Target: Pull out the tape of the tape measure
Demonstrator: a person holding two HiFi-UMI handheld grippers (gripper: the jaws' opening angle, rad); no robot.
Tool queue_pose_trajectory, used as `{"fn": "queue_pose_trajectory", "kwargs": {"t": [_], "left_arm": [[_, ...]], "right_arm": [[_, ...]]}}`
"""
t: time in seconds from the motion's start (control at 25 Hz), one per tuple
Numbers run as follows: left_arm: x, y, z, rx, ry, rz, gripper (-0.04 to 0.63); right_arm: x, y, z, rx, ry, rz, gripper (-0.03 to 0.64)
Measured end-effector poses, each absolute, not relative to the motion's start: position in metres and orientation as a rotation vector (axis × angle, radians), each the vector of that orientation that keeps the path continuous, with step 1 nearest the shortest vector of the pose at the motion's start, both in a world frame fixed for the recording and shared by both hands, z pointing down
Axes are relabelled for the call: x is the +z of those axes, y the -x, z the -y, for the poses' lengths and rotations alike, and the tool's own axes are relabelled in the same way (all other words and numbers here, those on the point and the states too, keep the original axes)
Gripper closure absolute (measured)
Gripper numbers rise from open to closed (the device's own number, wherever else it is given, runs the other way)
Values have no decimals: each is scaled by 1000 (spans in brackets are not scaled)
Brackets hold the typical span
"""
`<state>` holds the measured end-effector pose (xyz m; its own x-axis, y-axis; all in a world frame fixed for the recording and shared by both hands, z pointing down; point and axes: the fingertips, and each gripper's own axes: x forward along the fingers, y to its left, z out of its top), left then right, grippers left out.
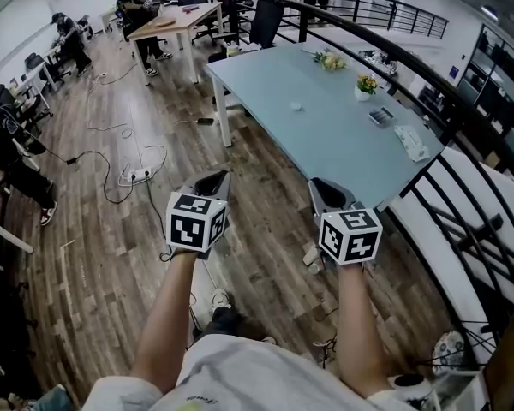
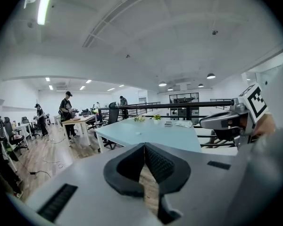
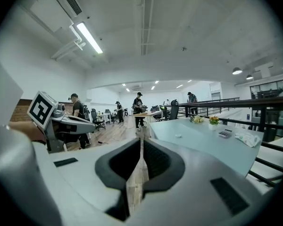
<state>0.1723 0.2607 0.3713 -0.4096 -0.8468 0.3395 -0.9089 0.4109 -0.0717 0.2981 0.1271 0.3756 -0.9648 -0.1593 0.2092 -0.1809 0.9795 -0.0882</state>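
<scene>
Our left tongs and right tongs are pressed together, empty. The counter is at twelve o'clock, nearer the right; we see no tape measure.

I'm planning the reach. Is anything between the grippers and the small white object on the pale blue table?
Nothing visible does. Between the left gripper, the right gripper and the small white object lies only floor and bare table. Whether that object is the tape measure is too small to tell.
</scene>
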Motion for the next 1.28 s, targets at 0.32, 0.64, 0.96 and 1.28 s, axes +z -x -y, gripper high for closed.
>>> {"fn": "queue_pose_trajectory", "kwargs": {"t": [0.32, 0.64, 0.96, 1.28], "left_arm": [[374, -119, -218, 339, -1630, 2352, 533], [372, -74, -164, 360, -1796, 2234, 494], [367, -39, -143, 363, -1917, 2152, 467], [363, -3, -141, 336, -1966, 2116, 435]], "right_arm": [[377, -254, -99, 172, -346, 2908, 603], [372, -217, -70, 199, -525, 2885, 550], [365, -192, -64, 221, -681, 2860, 518], [362, -159, -70, 237, -744, 2843, 465]]}}
